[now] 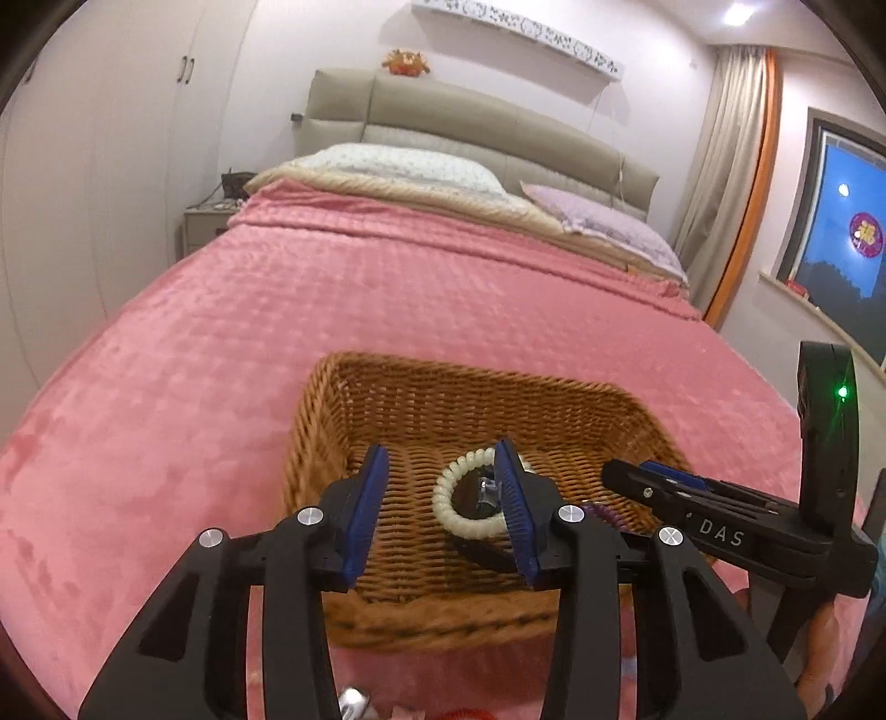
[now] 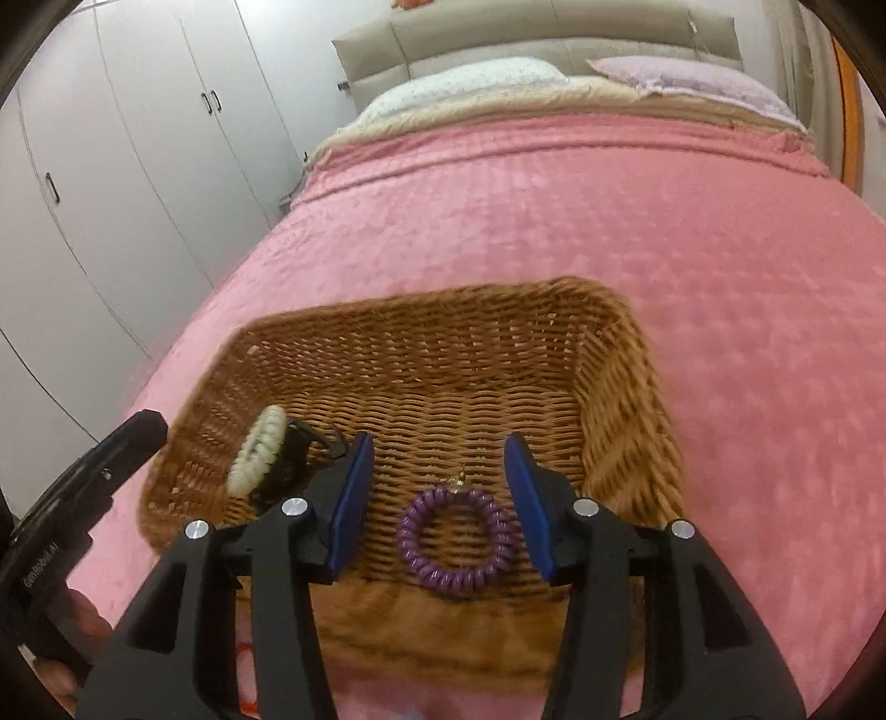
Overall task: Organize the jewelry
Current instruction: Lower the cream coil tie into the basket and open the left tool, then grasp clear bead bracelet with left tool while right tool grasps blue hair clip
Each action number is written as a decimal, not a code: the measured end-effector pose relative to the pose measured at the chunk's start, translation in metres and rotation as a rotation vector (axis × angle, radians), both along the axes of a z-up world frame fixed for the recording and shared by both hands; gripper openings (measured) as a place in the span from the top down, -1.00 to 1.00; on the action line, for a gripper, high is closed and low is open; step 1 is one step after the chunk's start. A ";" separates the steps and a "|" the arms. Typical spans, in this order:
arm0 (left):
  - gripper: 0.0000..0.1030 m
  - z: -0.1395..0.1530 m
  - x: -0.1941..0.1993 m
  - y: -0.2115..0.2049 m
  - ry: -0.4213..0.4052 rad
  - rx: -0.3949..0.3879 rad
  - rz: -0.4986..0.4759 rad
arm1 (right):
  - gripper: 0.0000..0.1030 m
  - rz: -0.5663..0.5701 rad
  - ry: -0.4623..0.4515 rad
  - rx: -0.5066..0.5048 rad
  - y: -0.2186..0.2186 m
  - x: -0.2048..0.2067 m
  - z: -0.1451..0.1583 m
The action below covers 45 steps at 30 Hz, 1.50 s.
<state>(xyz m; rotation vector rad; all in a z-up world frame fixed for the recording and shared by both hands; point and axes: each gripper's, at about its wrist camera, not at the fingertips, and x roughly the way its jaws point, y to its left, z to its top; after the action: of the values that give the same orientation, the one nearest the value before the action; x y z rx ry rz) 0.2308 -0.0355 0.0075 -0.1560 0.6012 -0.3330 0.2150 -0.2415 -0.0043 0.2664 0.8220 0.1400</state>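
Left wrist view, left gripper [image 1: 443,504] over wicker basket [image 1: 354,387] on pink bedspread [image 1: 277,310], jaws parted, clear of pale coil bracelet [image 1: 451,493] lying inside, right gripper [image 2: 437,498] likewise parted, gripping nothing, purple coil bracelet [image 2: 454,540] lay on the basket floor between its pads.

Warm, even indoor light falls from a ceiling lamp [image 1: 735,12] glaring at one o'clock in the left view, shadows stay soft, the wicker basket [image 2: 421,354] smears with motion blur, and both fisheye views bend hard and darken to black at their corners.
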 end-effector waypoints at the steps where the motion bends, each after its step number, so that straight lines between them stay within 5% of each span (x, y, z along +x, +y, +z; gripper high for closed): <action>1: 0.25 0.005 -0.007 0.004 -0.009 -0.009 -0.002 | 0.11 0.003 -0.011 0.009 -0.001 -0.008 0.005; 9: 0.25 0.030 -0.089 0.047 -0.071 -0.071 -0.033 | 0.11 0.003 -0.126 0.004 -0.008 -0.101 0.037; 16: 0.25 0.003 -0.134 0.075 -0.040 -0.038 -0.019 | 0.11 -0.024 -0.162 -0.083 0.004 -0.152 0.005; 23: 0.25 -0.047 -0.105 0.099 0.096 0.001 0.063 | 0.11 -0.030 -0.112 -0.114 0.008 -0.156 -0.024; 31: 0.25 -0.082 -0.055 0.113 0.288 -0.052 0.099 | 0.11 -0.037 -0.030 0.040 -0.020 -0.143 -0.042; 34: 0.25 -0.083 -0.054 0.109 0.275 -0.020 0.109 | 0.11 -0.038 0.002 0.074 -0.026 -0.139 -0.049; 45: 0.31 -0.083 -0.054 0.091 0.252 0.122 0.126 | 0.11 -0.008 0.056 -0.223 0.029 -0.128 -0.054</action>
<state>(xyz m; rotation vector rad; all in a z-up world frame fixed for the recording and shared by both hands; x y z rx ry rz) 0.1765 0.0554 -0.0751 -0.1191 0.8549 -0.1543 0.0867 -0.2125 -0.0586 0.0636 0.8838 0.0330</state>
